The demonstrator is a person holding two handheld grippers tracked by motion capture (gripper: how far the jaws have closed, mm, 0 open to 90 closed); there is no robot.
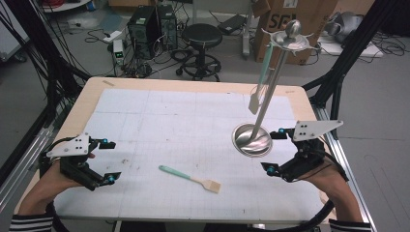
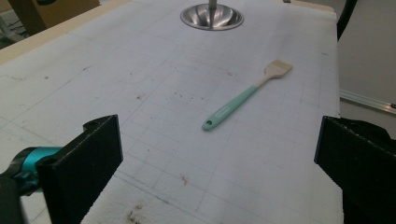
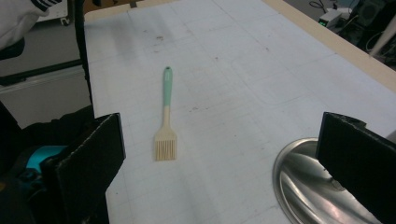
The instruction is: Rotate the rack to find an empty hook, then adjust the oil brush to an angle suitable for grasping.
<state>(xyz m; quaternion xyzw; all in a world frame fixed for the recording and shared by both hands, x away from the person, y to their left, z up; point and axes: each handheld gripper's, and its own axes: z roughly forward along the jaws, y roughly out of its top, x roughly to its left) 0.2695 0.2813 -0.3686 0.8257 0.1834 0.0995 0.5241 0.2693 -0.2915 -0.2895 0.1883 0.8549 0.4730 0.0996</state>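
Note:
A pastry brush (image 1: pixel 190 178) with a teal handle and pale bristles lies flat near the table's front middle, between my two grippers. It also lies ahead of the jaws in the left gripper view (image 2: pixel 247 95) and the right gripper view (image 3: pixel 166 121). A steel utensil stand (image 1: pixel 252 140) with a round dish base and a tall pole is at the right. A second teal-handled utensil (image 1: pixel 261 82) hangs from its top ring. My left gripper (image 1: pixel 111 161) (image 2: pixel 219 168) is open and empty at the front left. My right gripper (image 1: pixel 272 152) (image 3: pixel 224 163) is open and empty, just right of the stand's base (image 3: pixel 303 186).
A white gridded mat (image 1: pixel 183 121) covers the wooden table (image 1: pixel 92 92). Black frame struts (image 1: pixel 348 53) rise at both sides. Beyond the far edge, on the floor, are a black stool (image 1: pixel 202 36), computer towers (image 1: pixel 150 29) and a cardboard box (image 1: pixel 290 19).

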